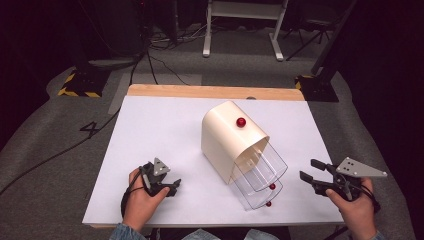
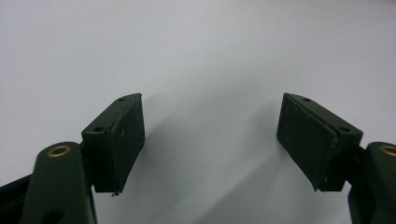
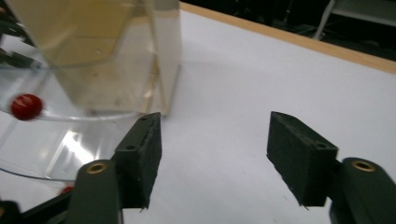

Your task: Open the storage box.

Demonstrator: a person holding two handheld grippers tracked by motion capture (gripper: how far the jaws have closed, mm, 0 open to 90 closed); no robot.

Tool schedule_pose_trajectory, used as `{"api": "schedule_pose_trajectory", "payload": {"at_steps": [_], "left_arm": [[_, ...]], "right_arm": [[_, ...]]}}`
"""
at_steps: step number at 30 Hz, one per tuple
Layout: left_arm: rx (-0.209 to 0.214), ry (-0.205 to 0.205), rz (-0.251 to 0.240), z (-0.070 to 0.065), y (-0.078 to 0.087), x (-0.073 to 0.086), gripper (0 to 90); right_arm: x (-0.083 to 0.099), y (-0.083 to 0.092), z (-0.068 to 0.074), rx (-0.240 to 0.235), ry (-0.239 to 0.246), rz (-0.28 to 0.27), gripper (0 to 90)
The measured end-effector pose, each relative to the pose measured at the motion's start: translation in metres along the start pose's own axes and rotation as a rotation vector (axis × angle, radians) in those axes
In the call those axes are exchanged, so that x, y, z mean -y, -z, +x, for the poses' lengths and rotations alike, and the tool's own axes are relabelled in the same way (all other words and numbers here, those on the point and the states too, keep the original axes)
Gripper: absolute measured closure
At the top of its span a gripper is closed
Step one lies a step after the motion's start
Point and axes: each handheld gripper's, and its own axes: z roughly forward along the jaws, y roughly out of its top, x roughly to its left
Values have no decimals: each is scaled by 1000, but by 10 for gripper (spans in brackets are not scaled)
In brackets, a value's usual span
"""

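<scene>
Centre-frame on the white worktop (image 1: 165, 130) sits a cream bin (image 1: 227, 135) with clear drawers (image 1: 262, 175) pulled out. Lower left, the left tool (image 1: 175, 186) gapes empty; lower right, the right tool (image 1: 307, 170) gapes too, its view catching a red knob (image 3: 26, 106).

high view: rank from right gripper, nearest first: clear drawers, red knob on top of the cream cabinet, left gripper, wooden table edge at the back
1. clear drawers: just left of the right gripper, pulled out toward the person.
2. red knob: on top of the cream cabinet, up-left.
3. left gripper and wooden table edge: too close to call; one across the front, one at the back.
</scene>
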Motion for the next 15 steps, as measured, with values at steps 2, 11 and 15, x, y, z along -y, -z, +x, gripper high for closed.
{"api": "schedule_pose_trajectory", "payload": {"at_steps": [2, 11, 15], "left_arm": [[4, 21, -9, 4, 4, 4, 237], [-8, 39, -4, 17, 22, 21, 192], [-8, 51, 5, 23, 26, 27, 176]], "right_arm": [[4, -3, -10, 11, 3, 26, 305], [34, -11, -45, 40, -31, 168, 171], [49, -14, -56, 55, -69, 212, 166]]}}
